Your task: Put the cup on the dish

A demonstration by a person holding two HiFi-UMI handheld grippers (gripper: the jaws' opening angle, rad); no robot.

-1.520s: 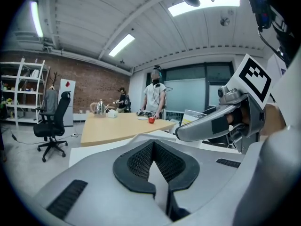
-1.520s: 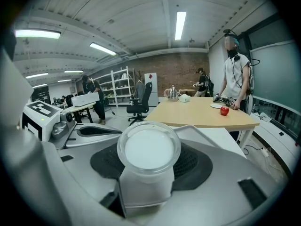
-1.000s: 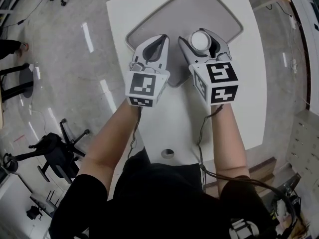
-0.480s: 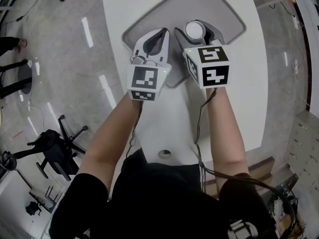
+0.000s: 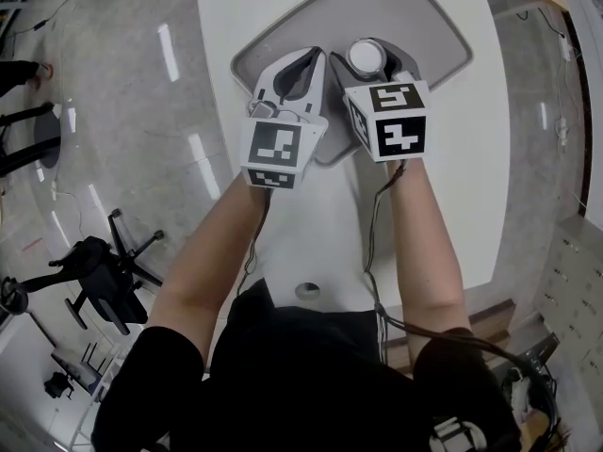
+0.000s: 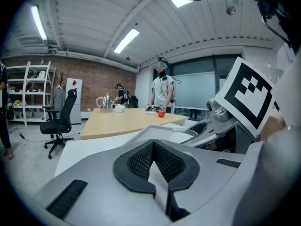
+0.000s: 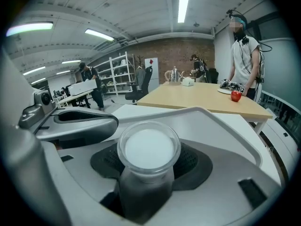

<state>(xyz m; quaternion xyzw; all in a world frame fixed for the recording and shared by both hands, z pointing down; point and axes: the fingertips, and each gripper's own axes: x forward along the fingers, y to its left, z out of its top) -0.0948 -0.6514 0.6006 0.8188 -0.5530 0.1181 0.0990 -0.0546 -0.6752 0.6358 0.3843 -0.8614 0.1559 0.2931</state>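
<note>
A grey rounded tray, the dish [image 5: 429, 22], lies on the far part of a white table [image 5: 462, 196]. My right gripper [image 5: 370, 53] is shut on a clear cup [image 5: 367, 56] with a white inside, held upright over the tray's near part. In the right gripper view the cup [image 7: 148, 149] fills the gap between the black pads [image 7: 195, 164], with the dish's rim [image 7: 230, 126] beyond. I cannot tell whether the cup's base touches the tray. My left gripper [image 5: 315, 56] sits beside it over the tray's near left edge, tips together and nothing between them [image 6: 153, 145].
The table's left edge [image 5: 209, 83] drops to a glossy floor with an office chair [image 5: 104, 271]. A small round object [image 5: 308, 291] lies on the table near the person's body. A wooden table with a red apple [image 7: 236, 96] and standing people are far behind.
Both grippers have moved forward over the tray, and the right one has carried the cup farther in from the tray's near edge. The jaws keep the same states.
</note>
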